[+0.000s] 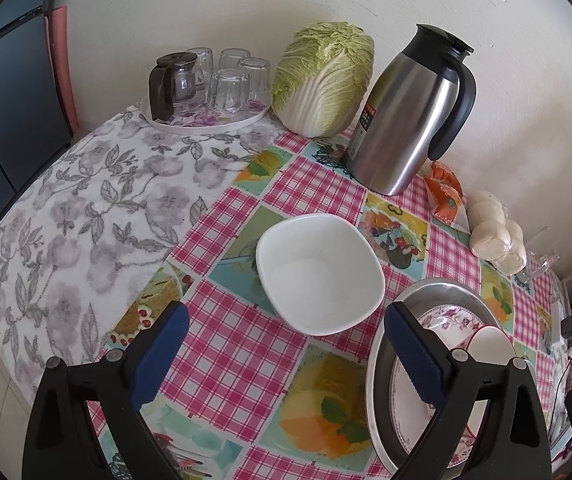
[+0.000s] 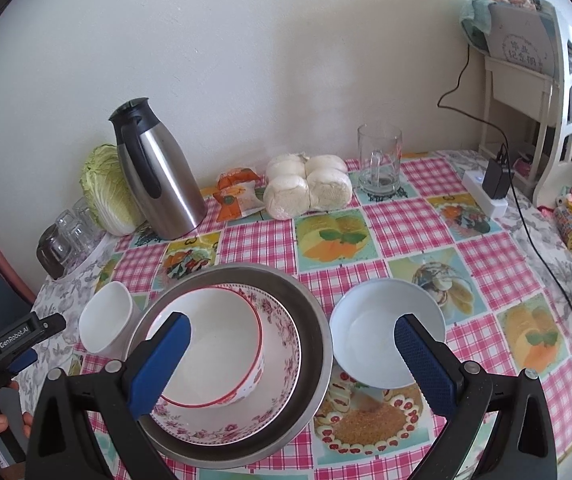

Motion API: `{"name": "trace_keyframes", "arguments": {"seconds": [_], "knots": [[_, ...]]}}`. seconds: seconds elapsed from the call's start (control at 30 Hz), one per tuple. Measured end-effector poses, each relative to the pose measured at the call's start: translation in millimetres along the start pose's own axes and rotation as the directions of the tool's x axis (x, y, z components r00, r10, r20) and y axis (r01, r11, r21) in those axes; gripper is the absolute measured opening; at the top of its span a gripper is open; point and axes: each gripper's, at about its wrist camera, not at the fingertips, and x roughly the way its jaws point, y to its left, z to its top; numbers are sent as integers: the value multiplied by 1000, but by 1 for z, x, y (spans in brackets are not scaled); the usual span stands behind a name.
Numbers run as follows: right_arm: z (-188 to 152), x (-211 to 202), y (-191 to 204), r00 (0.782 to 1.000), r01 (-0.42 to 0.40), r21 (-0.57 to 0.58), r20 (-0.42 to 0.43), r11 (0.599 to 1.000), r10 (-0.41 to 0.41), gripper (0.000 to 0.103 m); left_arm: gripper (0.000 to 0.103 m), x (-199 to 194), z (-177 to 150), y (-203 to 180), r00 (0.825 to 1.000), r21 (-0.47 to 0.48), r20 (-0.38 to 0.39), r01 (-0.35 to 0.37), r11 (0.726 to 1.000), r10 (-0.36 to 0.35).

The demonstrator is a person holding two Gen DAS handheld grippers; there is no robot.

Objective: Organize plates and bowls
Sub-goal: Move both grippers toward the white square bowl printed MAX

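Left gripper [image 1: 286, 354]: jaws spread wide, holding nothing, above the checked tablecloth [image 1: 318, 184].
Square white bowl [image 1: 320, 274]: just ahead of the left gripper, between its fingertip lines, untouched.
Right gripper [image 2: 292, 356]: jaws spread, empty.
Steel basin [image 2: 314, 320]: under the right gripper's left finger; holds the floral plate [image 2: 282, 340] with the red-rimmed bowl [image 2: 214, 344] nested inside.
Round white bowl [image 2: 386, 328]: beside the basin, behind the right finger.
Thermos [image 2: 158, 172]: far ahead, against the wall.
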Motion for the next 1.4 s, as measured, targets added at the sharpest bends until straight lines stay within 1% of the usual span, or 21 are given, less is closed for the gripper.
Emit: {"name": "trace_keyframes", "arguments": {"seconds": [0.1,0.17,0.27,0.47,0.67,0.83,0.97,1.1,1.23,1.4], "knots": [[3,-3,5,1000,2,-13,24,1000,-1,103,98,2,1,0,1000,3,3,-1,1000,1],[3,-2,11,1000,6,-33,25,999,-5,103,98,5,1,2,1000,-9,2,-6,1000,6],[1,-1,21,999,13,-73,32,997,-11,103,98,10,0,4,1000,-28,-13,17,999,-17],[-1,-1,44,998,34,-143,55,989,-26,103,98,17,-1,0,999,-19,-26,43,999,-43],[-4,5,59,998,37,-177,52,984,-28,103,98,27,0,7,997,-52,-44,67,996,-69],[-4,5,60,998,34,-174,62,984,-24,103,98,38,1,19,994,-91,-61,86,992,-92],[0,2,61,996,27,-166,87,986,-13,103,98,54,2,35,993,-144,-93,65,988,-79],[5,3,66,994,14,-163,105,987,3,103,98,61,4,45,989,-197,-95,93,976,-114],[11,5,76,994,4,-181,110,983,16,103,98,63,5,50,989,-222,-97,90,971,-114],[24,11,88,995,-32,-179,85,983,48,103,98,68,4,55,983,-259,-107,115,959,-147]]}}
